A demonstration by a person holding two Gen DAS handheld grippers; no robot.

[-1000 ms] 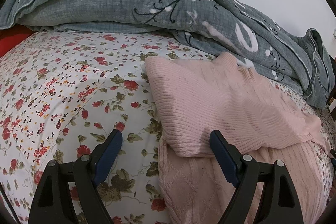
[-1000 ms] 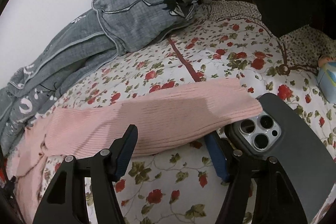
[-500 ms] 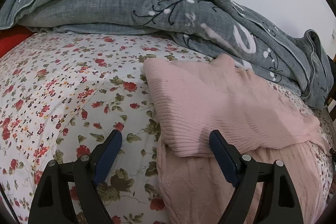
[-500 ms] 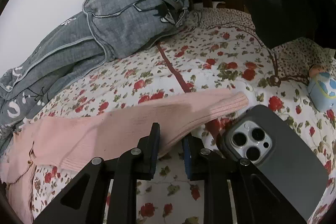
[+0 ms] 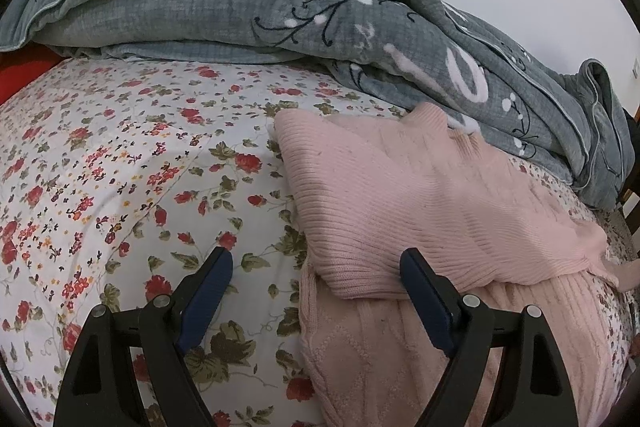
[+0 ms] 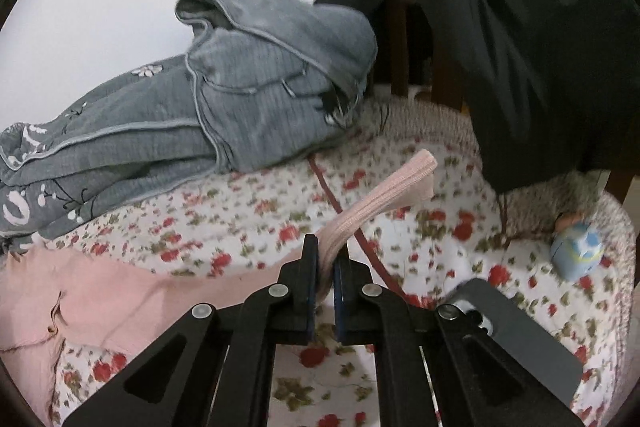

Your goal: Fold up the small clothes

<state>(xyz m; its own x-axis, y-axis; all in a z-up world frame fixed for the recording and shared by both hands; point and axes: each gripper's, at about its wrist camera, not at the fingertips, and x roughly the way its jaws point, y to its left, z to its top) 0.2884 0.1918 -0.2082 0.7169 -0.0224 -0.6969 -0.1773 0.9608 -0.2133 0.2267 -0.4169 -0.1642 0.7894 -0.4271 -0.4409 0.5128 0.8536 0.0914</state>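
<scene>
The pink sweater lies soft and floppy on the bed; right gripper fingers pinch its sleeve near the cuff, a good hold, while left gripper fingers stay spread

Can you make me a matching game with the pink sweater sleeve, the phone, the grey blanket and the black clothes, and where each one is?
Things:
1. pink sweater sleeve
2. phone
3. grey blanket
4. black clothes

Places:
A. draped over the wooden chair
B. pinched in the right gripper
C. bunched up against the white wall
D. lying flat on the flowery bedsheet by the right gripper

Pairs: 1-B, 2-D, 3-C, 4-A
</scene>
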